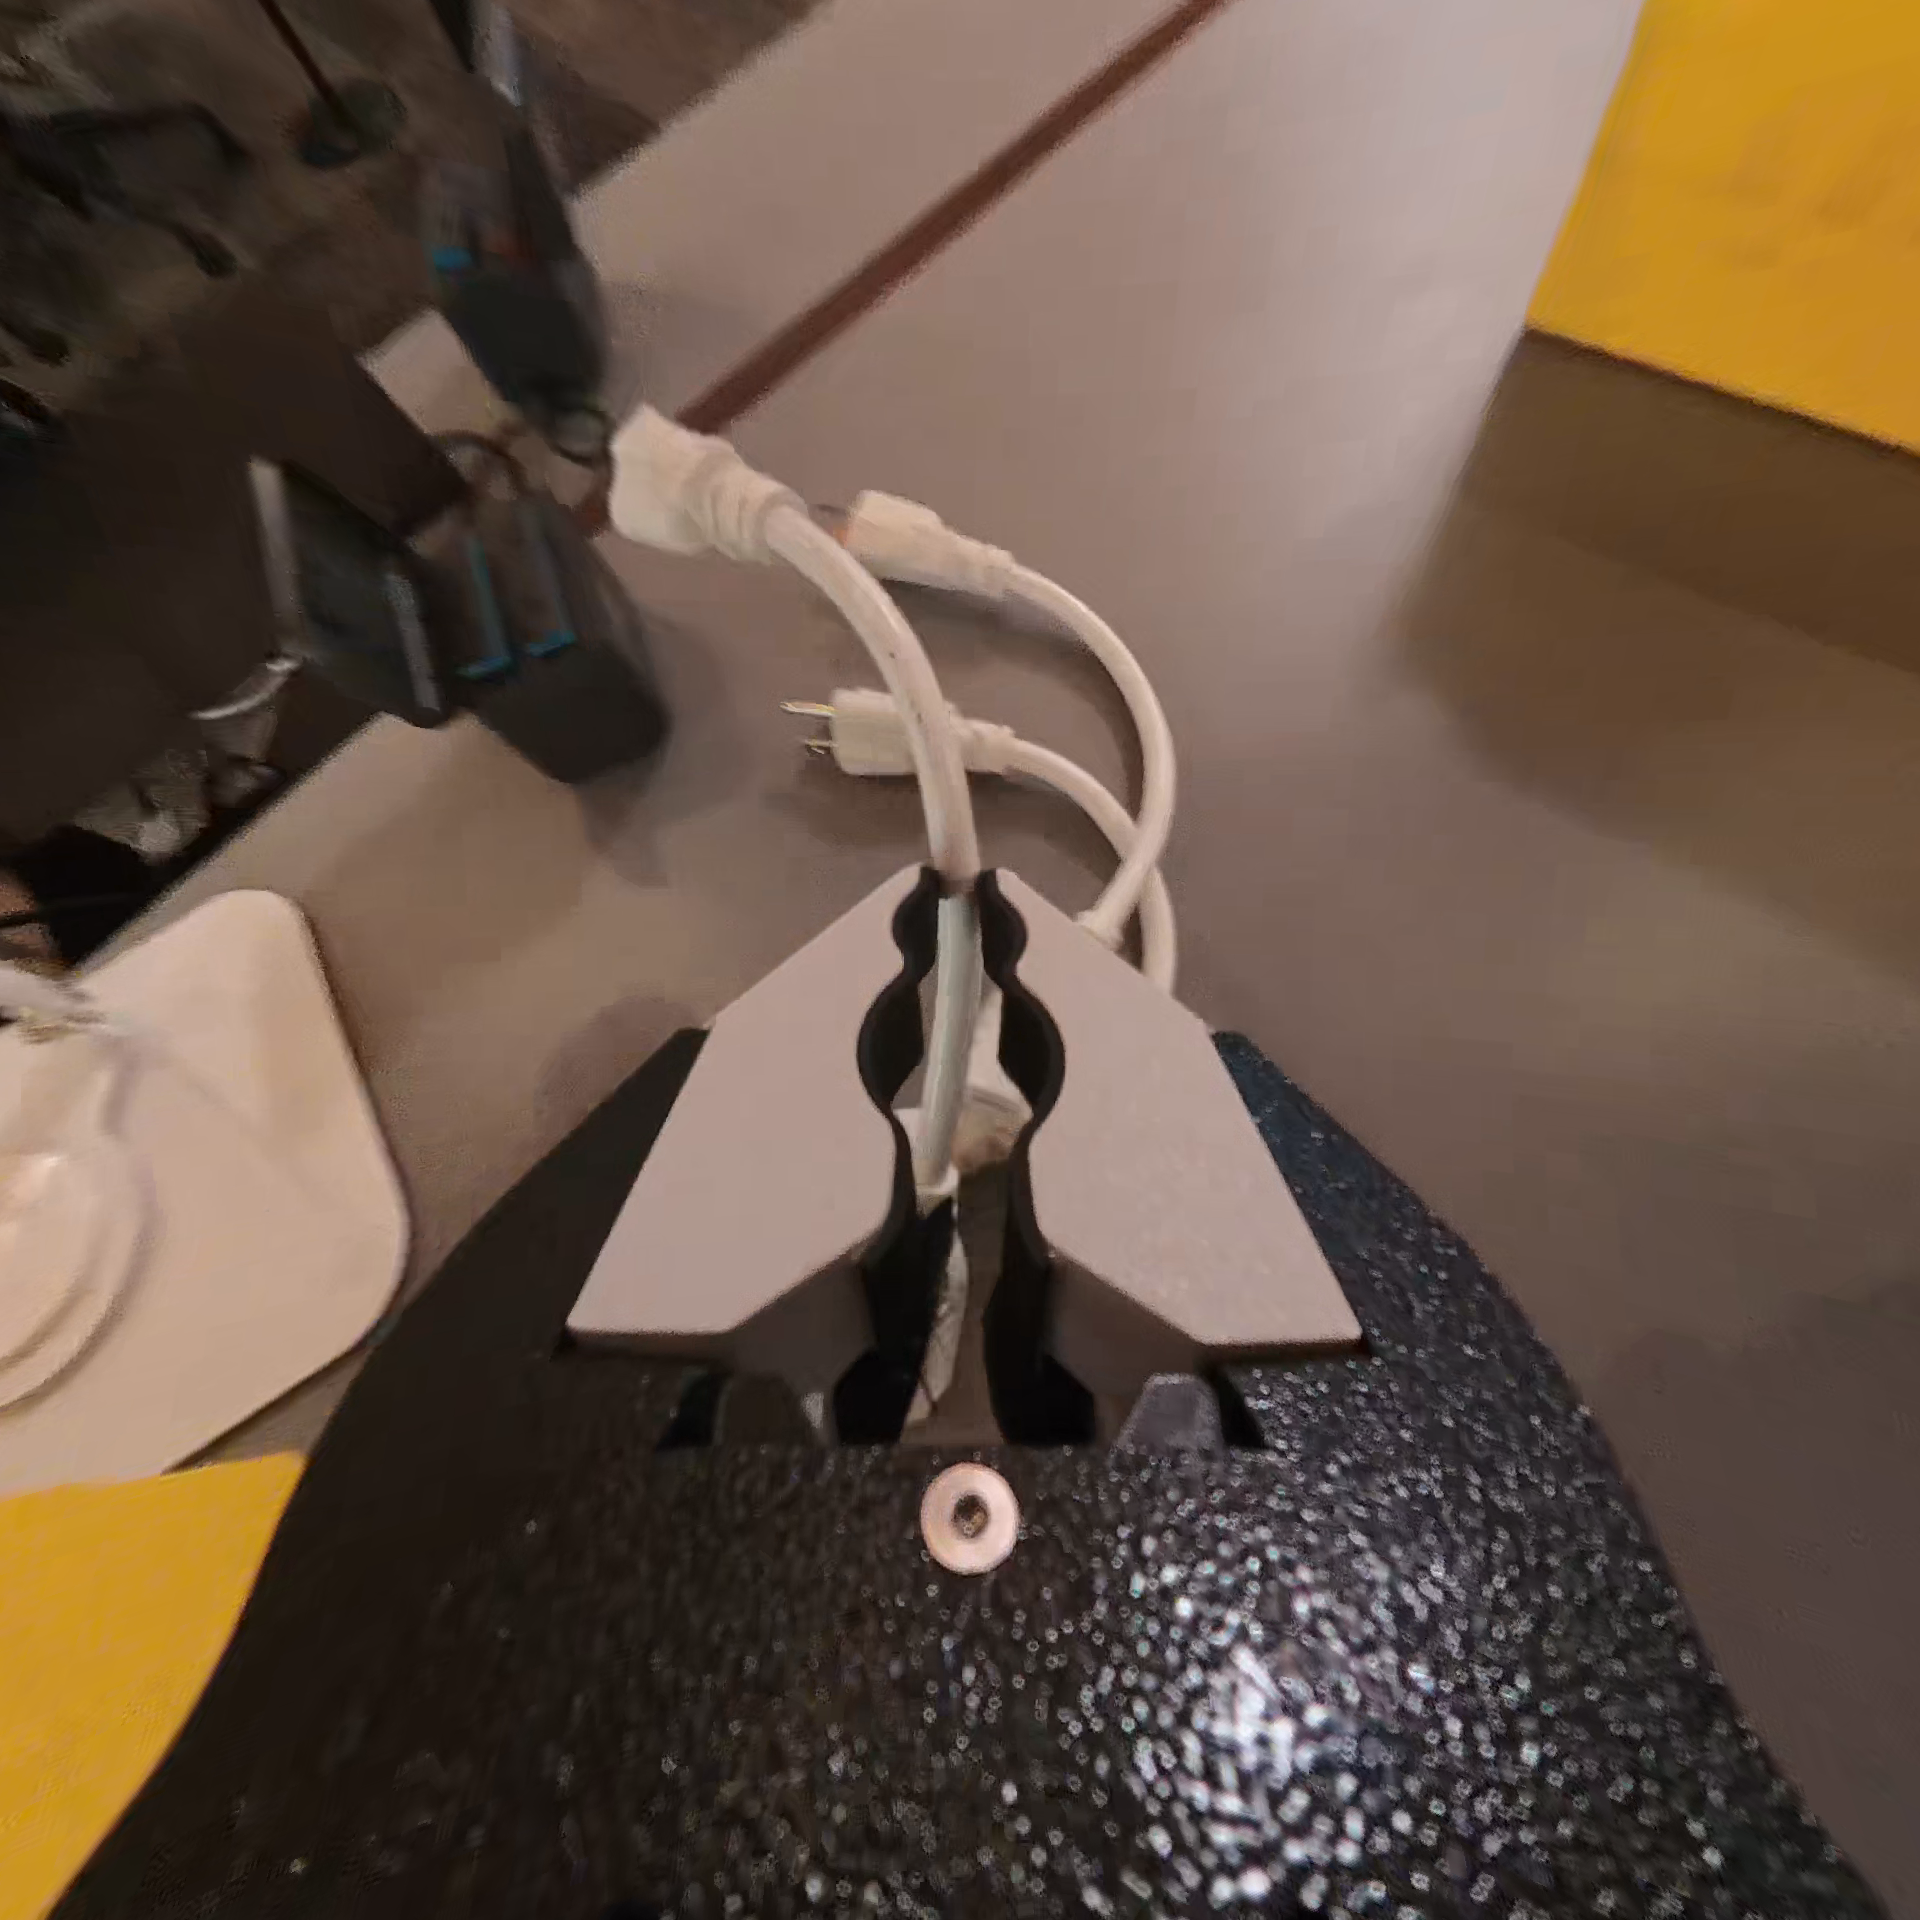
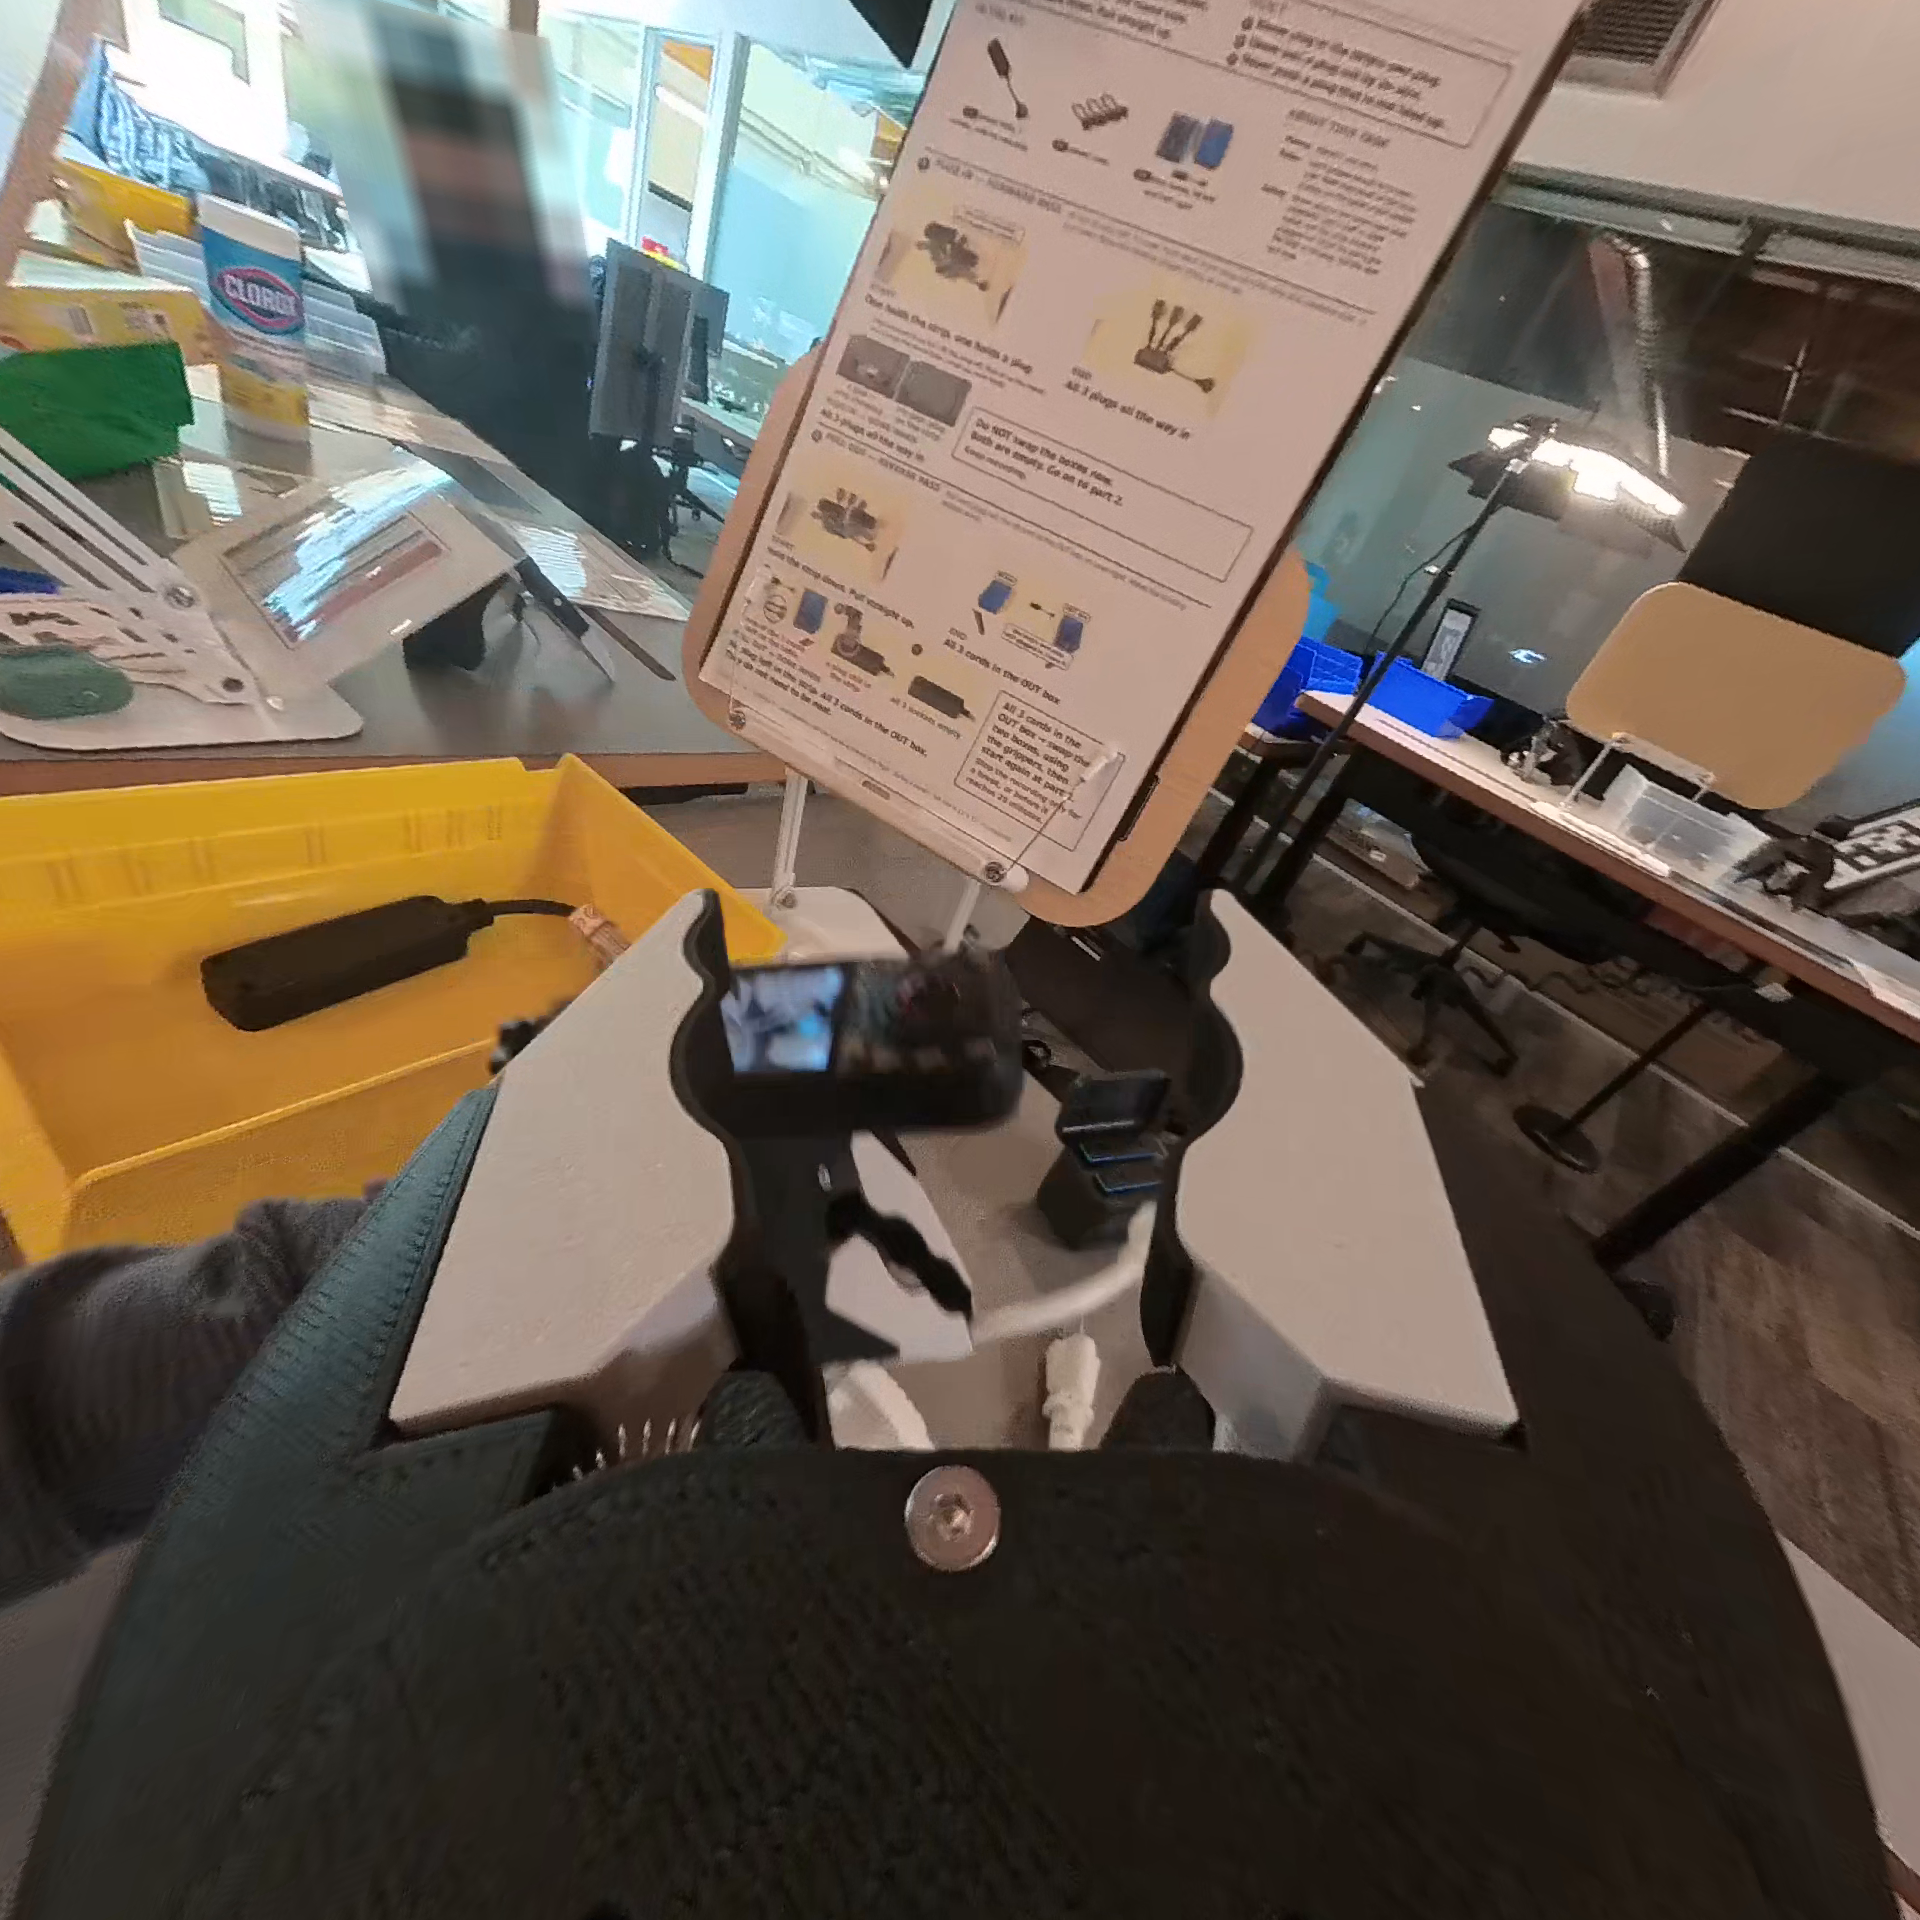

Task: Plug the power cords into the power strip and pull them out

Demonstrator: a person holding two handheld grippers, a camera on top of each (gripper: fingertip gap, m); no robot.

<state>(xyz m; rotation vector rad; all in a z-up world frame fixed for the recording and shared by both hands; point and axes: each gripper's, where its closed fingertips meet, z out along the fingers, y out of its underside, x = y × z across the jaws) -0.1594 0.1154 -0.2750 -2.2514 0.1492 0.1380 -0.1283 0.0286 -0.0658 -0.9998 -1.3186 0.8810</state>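
My left gripper (image 1: 951,883) is shut on a white power cord (image 1: 904,665) that runs up between its pads. The cord's plug (image 1: 675,499) hangs in the air close to the blurred black body of the right gripper (image 1: 509,281). Two more white cords lie on the grey table, one plug (image 1: 904,525) far, one plug (image 1: 847,727) with bare prongs nearer. My right gripper (image 2: 966,935) is open and empty. Between its fingers the left gripper (image 2: 914,1299) shows with the cord (image 2: 1081,1294). The black power strip (image 2: 343,961) lies in a yellow bin (image 2: 312,800) at the left.
An instruction board (image 2: 1091,416) stands on a white base (image 1: 208,1091) behind the work spot. A black case with blue-striped packs (image 1: 520,623) stands beside the cords. A second yellow bin (image 1: 1766,208) is at the far right. Other tables and lamps stand beyond. Tip to tip, the grippers are about 20 cm apart. My left tips are roughly 12 cm from the plug (image 1: 847,727). My right wrist view (image 2: 1071,1347) looks at it from another angle.
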